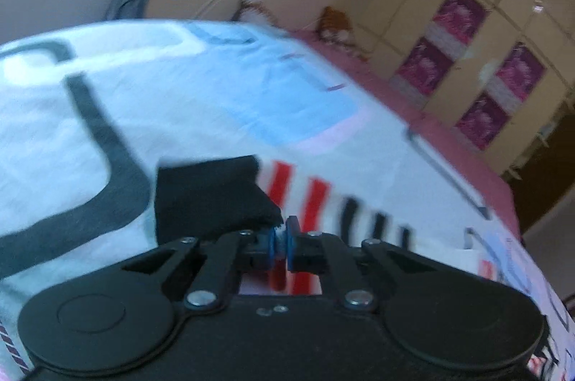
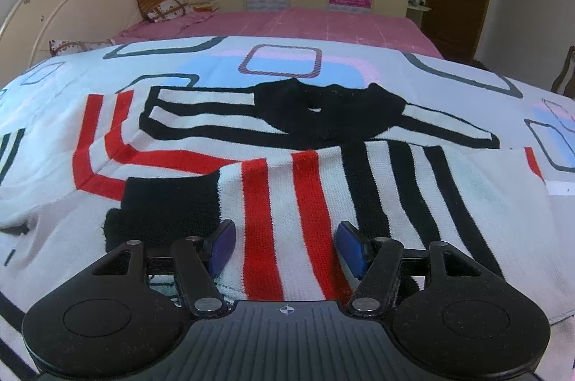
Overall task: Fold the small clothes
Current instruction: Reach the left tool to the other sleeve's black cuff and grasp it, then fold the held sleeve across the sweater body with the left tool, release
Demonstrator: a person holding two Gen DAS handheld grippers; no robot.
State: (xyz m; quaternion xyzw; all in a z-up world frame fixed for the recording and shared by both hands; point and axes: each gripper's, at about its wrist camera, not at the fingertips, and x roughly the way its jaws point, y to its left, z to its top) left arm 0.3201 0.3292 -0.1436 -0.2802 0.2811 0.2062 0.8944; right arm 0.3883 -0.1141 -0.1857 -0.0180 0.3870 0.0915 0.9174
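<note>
The left gripper (image 1: 283, 239) is clenched on the black cuff (image 1: 215, 194) of the striped sweater (image 2: 323, 172), and its view is blurred, so it looks to be in mid-swing. The right gripper (image 2: 285, 246) hangs released over the folded red-and-black panel near the near edge of the bed cover (image 2: 222, 65).

To fold well, I judge the cuff should travel low and land square on the body, with the right gripper pinning the fold. Beyond the collar (image 2: 323, 108) the cover runs bare toward the pink sheet (image 2: 323, 22); the far corner by the pillow (image 2: 161, 4) is well apart.
</note>
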